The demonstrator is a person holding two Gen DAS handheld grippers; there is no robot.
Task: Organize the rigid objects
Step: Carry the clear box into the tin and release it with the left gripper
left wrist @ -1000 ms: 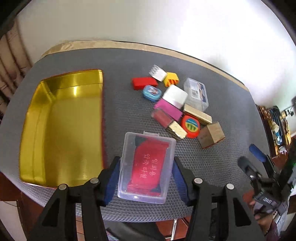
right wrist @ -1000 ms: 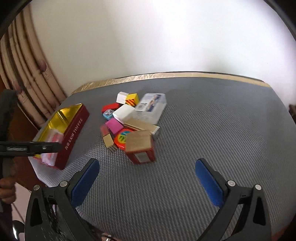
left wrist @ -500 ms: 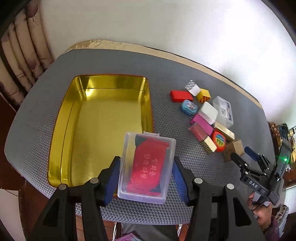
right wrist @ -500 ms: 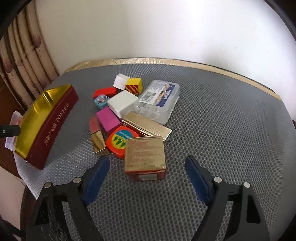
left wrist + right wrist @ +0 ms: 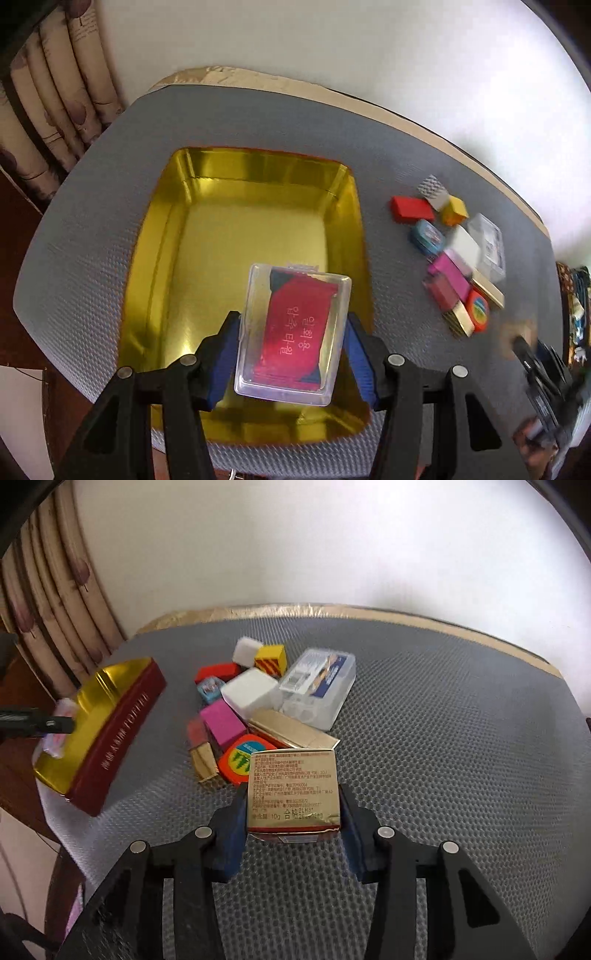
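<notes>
Left gripper (image 5: 291,354) pinching a clear plastic case (image 5: 293,334) with a red card inside, above the near end of the gold tin (image 5: 236,236).

Right gripper (image 5: 293,819), jaws just closing, around a gold carton (image 5: 293,788) on the grey mat (image 5: 461,757), blue pads seemingly touching its sides; heap of small boxes (image 5: 258,705) just beyond.

We see bright daylight washing out the white wall (image 5: 424,92) at upper right in both views, and glare glinting off the gold tin (image 5: 243,236). Fisheye bending curves the table (image 5: 443,720) edge and darkens the corners. The small boxes (image 5: 454,258) at the left view's right edge are motion-blurred.
</notes>
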